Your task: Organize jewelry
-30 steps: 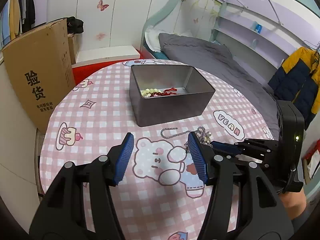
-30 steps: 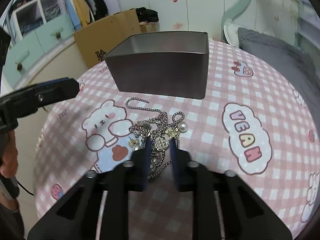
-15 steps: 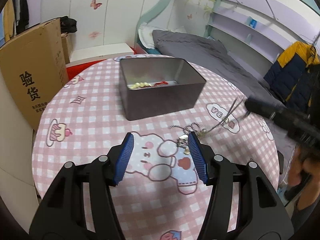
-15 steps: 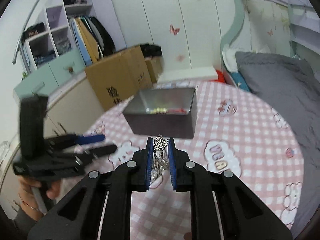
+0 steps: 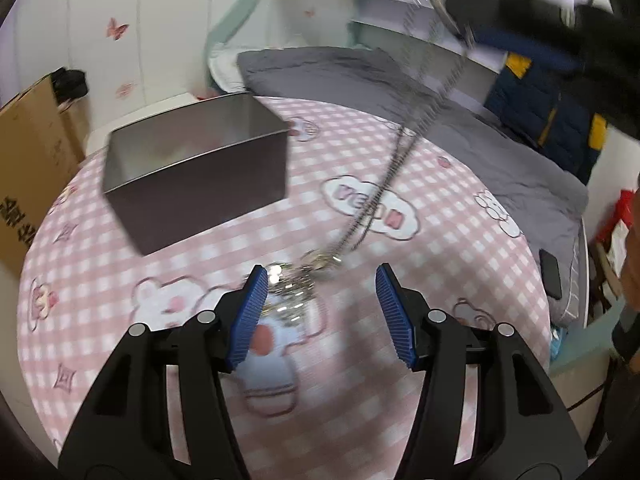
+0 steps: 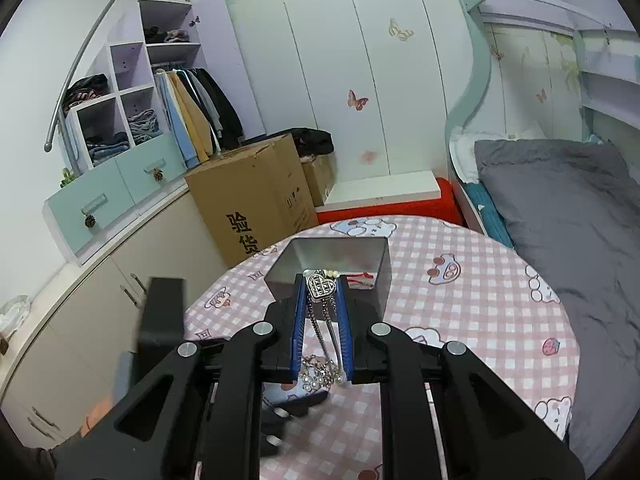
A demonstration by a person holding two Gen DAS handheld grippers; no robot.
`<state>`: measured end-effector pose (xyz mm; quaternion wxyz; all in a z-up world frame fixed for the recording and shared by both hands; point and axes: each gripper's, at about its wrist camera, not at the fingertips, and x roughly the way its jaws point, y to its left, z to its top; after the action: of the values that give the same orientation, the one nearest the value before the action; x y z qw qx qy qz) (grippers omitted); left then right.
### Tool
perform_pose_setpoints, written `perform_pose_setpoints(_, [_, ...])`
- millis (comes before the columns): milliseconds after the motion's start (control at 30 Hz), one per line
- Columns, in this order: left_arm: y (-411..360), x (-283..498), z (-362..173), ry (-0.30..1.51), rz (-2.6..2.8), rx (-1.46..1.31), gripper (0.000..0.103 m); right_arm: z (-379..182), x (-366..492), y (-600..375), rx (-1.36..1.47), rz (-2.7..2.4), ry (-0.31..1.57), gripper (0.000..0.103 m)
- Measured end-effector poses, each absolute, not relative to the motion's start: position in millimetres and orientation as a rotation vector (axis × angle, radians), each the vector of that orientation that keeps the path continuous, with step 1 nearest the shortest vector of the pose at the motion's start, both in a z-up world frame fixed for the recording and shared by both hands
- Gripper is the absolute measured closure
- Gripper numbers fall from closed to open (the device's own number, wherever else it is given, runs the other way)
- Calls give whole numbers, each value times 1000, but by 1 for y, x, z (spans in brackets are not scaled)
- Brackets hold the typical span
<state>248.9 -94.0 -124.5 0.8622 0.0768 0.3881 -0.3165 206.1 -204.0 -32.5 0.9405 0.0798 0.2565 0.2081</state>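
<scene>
Between the right gripper's (image 6: 322, 300) clamped pads, the limp, tangle-prone necklace (image 6: 320, 289) dangles, best held near its heart pendant, while the left gripper (image 5: 322, 312) gapes empty.

The tin box (image 6: 332, 268) is bare metal, a dull brushed grey with a faint sheen on its inner walls; the necklace chain (image 5: 384, 196) is silvery metal links, bright and glinting, and its heart pendant (image 6: 320, 288) is studded metal with a rough, faceted face; the tabletop (image 6: 480, 312) wears a pink checked cloth, matt and smooth, printed with cartoon bears; the right hand-held gripper (image 6: 321, 280) has matt black plastic arms with shiny metal screw heads, and its pads (image 6: 298, 320) are ribbed blue rubber; the cardboard box (image 6: 248, 200) is plain brown, matt paperboard; the bed cover (image 6: 560, 216) is soft grey cloth.
</scene>
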Motion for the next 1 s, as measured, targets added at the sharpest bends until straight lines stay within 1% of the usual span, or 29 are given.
perform_pose_setpoints(333, [-116,260,-116,778,-649,163,47,-21,200,-204,160,459,493,90])
perform_pose_setpoints(367, [-118,262,-116,778,-641,170,55,-20,200,-204,163,463,490,90])
perform_pose_setpoints(433, [-116,267,-117,795,-619,176,81,-17,199,-205,160,464,480,90])
perform_pose_setpoints(533, [-98,271,-109,803,-603,124,90,-16,199,-213,160,450,478,90])
perform_pose_setpoints(633, [-80,272,-97,788,-588,92,93,-19,203,-221,174,434,486,90])
perform_pose_setpoints(833, [-48,281,-66,766,-570,13,94,-25,212,-220,182,436,511,90])
perform_pose_setpoints(1000, [-35,291,-41,726,-563,-39,95,-19,221,-210,173,450,507,90])
